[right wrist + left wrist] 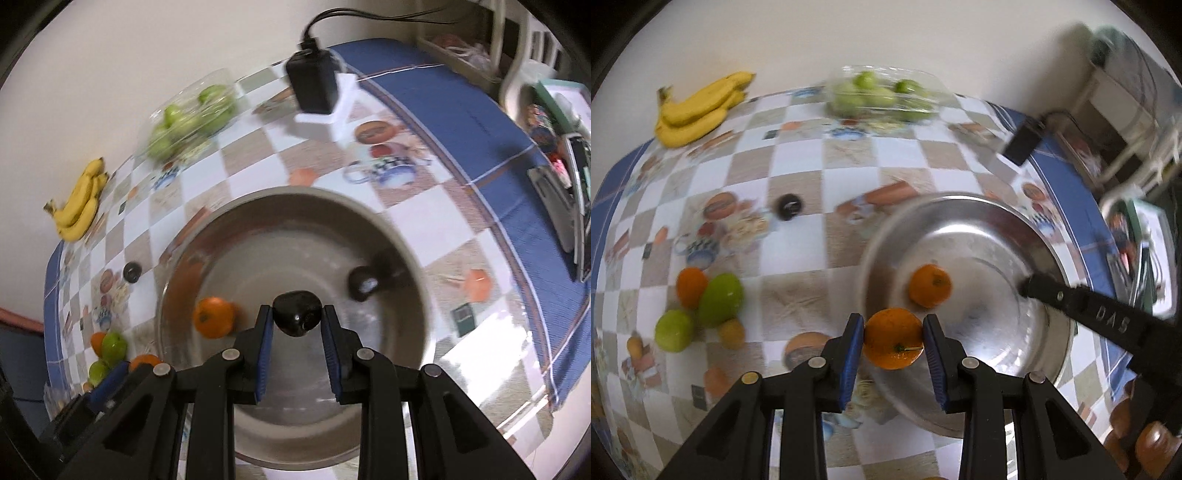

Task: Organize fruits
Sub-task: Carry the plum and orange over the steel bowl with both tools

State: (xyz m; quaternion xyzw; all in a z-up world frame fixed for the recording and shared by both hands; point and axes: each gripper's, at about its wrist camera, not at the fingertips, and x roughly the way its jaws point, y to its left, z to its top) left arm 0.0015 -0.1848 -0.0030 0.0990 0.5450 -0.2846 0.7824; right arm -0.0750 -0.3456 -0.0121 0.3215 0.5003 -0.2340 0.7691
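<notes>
My left gripper [893, 345] is shut on an orange [893, 338] and holds it over the near left rim of a large metal bowl [964, 218]. A second orange [929, 285] lies inside the bowl and also shows in the right wrist view [214, 317]. My right gripper [297, 319] is shut on a dark plum [296, 313] and holds it above the bowl's inside [295, 258]. Another dark plum [362, 283] lies in the bowl at the right. The right gripper's finger [1071, 299] reaches into the bowl in the left wrist view.
On the checked tablecloth lie a bunch of bananas [698, 107], a clear tub of green fruit [882, 96], a dark plum [788, 206] and a cluster of green and orange fruit [705, 306]. A black power adapter [314, 83] stands at the back right. The table edge runs along the right.
</notes>
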